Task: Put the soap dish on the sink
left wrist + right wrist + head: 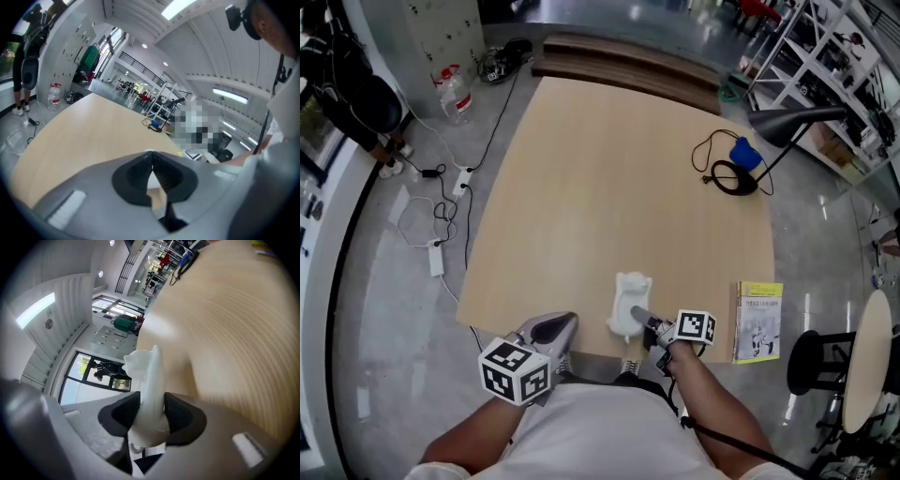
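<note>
A white soap dish [628, 305] with small ear-like bumps stands on edge over the front edge of the light wooden table [609, 178]. My right gripper [647, 325] is shut on its near end. In the right gripper view the soap dish [149, 376] rises upright between the two dark pads [180, 416], which press on it from both sides. My left gripper [551, 330] hovers at the table's front left edge, apart from the dish. Its jaws meet at the tips [151, 154] with nothing between them. No sink shows in any view.
A yellow booklet [758, 322] lies at the table's front right corner. A black desk lamp [787, 122] and a blue object with a black cable [741, 155] sit at the far right. A stool [820, 361] stands right of the table; power strips [436, 258] lie on the floor left.
</note>
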`<state>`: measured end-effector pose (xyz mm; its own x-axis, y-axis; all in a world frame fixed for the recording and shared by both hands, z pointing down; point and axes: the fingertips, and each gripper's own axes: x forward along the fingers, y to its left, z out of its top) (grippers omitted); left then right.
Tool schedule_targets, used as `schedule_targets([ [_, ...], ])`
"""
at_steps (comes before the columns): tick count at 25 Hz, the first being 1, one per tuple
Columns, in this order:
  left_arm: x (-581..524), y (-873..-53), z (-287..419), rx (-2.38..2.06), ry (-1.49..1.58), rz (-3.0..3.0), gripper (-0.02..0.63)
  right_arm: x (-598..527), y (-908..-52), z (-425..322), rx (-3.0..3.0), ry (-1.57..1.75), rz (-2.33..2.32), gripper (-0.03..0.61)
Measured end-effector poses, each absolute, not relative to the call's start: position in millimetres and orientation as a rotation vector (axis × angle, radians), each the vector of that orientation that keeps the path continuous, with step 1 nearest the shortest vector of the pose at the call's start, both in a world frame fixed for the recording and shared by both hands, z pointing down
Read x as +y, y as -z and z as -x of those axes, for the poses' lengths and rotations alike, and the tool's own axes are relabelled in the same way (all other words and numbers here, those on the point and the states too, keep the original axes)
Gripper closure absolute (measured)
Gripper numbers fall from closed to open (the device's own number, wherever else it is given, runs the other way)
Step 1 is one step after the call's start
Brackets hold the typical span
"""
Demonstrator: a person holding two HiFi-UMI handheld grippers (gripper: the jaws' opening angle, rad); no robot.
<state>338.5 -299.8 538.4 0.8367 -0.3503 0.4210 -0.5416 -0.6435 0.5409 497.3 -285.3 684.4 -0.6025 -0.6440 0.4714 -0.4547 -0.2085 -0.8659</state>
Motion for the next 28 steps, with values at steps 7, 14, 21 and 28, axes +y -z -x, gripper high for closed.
schedule_targets([
  [7,-300.4,-533.2,-352.0,-0.729,-0.362,-2.308,0.607,-292.5,-702.8,-499.9,1.853,2.010,1.269,0.416],
  [14,-292.1,-536.6,-360.2,-0.725,-0.403,-2.304,0.607,-300.1,-706.4,-503.2,1.809,2.017,1.246,0.402],
  [21,-291.9,-531.4,-360.0,-0.711,-0.400,-2.324,0.606,-302.3,-703.1,-506.5,1.907,2.006,1.362,0.295],
  [28,-289.3,-532.5,-353.4,-0.700,-0.386,-2.332,0.607,-302.0,-690.0,-528.7,1.929,1.906,1.494,0.282],
])
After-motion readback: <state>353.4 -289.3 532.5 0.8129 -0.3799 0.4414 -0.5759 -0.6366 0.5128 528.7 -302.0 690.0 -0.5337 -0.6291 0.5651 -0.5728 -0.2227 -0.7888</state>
